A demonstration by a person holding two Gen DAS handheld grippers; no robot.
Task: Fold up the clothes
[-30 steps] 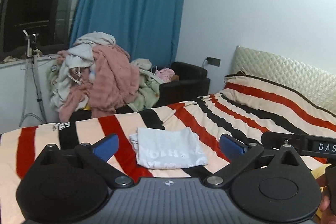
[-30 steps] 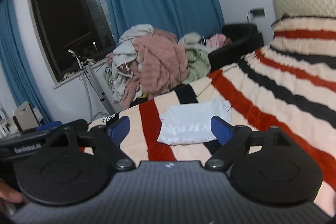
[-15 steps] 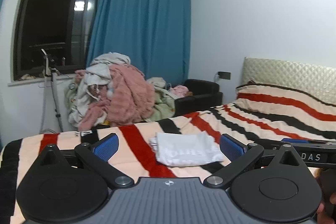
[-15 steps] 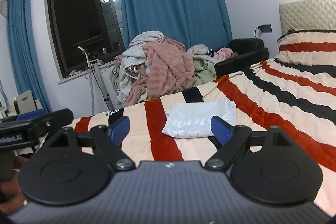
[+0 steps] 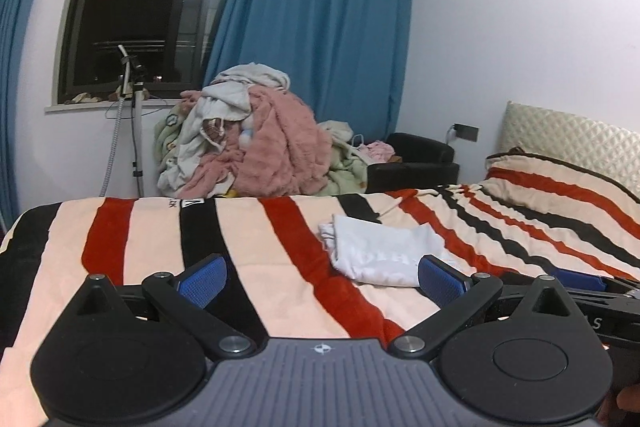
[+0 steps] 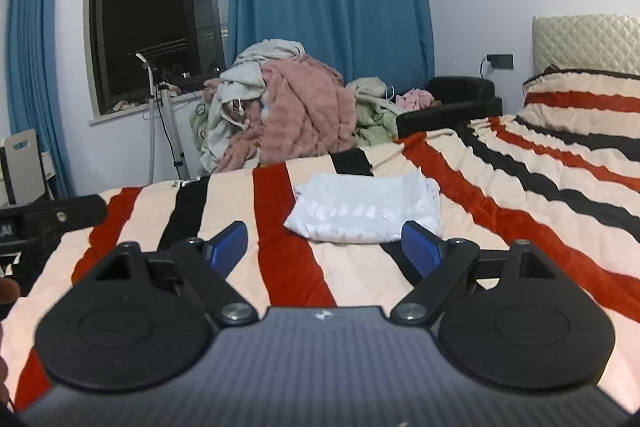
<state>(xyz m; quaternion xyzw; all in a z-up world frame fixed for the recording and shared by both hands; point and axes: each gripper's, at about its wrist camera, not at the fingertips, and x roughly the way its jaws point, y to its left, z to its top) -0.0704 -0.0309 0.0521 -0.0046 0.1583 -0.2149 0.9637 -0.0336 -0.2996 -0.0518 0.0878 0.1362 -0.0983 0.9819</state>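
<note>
A folded pale grey-white garment (image 5: 380, 251) (image 6: 368, 211) with printed letters lies flat on the striped bed cover (image 5: 260, 251) (image 6: 520, 195). My left gripper (image 5: 322, 281) is open just above the cover, and the garment sits ahead of it to the right, partly behind the right blue pad (image 5: 440, 281). In the right wrist view my right gripper (image 6: 324, 247) is open too, nothing between its blue pads, the garment lying just beyond them. Each gripper's body shows at the edge of the other's view.
A tall heap of unfolded clothes (image 5: 256, 143) (image 6: 288, 115), pink, white and green, is piled beyond the bed's far edge by the blue curtains (image 5: 320, 27). A black armchair (image 5: 416, 163), a steamer stand (image 5: 136, 131) and a quilted headboard (image 5: 572, 143) surround the bed.
Both grippers have sunk closer to the bed and levelled out; more wall and window shows above. The folded garment lies where it was. Both pairs of jaws stayed wide.
</note>
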